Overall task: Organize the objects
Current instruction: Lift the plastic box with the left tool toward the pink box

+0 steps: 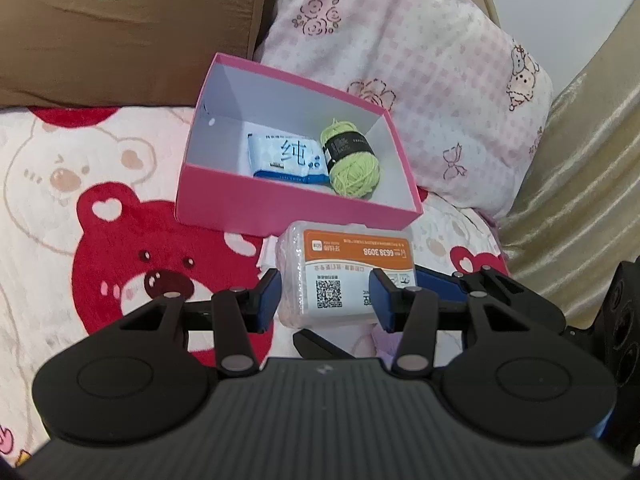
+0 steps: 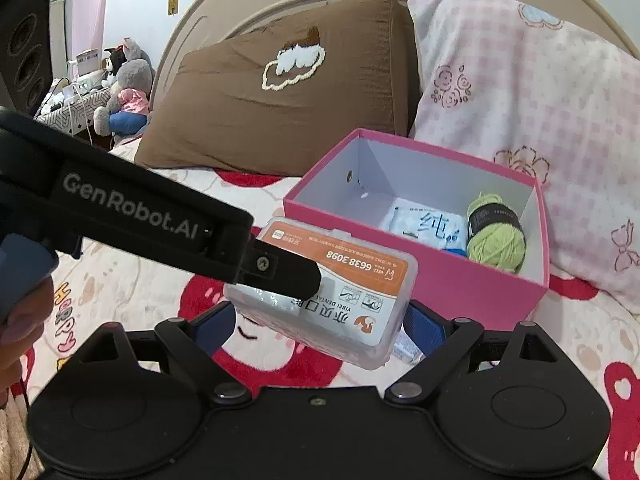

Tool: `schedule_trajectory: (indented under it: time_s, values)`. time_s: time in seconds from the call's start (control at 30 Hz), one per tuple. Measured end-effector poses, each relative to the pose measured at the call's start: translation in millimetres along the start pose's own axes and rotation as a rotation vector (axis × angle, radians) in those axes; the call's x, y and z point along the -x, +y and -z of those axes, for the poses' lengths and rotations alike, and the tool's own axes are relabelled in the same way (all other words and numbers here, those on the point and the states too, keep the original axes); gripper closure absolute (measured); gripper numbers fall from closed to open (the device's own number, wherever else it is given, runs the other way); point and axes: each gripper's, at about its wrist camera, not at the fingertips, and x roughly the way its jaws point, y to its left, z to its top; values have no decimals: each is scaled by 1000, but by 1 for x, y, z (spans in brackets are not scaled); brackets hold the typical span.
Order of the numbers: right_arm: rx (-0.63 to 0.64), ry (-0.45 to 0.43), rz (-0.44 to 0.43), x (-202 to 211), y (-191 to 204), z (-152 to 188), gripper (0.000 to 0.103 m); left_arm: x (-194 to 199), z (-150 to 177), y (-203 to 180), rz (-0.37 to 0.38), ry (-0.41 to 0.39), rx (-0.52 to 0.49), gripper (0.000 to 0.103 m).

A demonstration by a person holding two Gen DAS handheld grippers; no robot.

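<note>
While left gripper (image 1: 326, 294) clamps floss box (image 1: 346, 276); pink box (image 1: 240, 208) beyond

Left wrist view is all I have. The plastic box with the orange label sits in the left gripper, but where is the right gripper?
Observer: The right gripper straddles the plastic box, a blue pad at each end. I cannot tell if they touch it.
Operator: Is the box off the blanket?
Observer: Yes, the blanket shows under its lower edge.
Operator: Anything beyond the brown pillow?
Observer: Plush toys by a cluttered side table.
</note>
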Motion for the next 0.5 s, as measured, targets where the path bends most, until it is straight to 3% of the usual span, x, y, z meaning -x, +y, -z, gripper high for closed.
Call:
schedule_trajectory:
  time_s: [0.5]
  values:
    - [18,-41,8,-9,-11,-45,10,-2,-58,2,30,-24,-1,57]
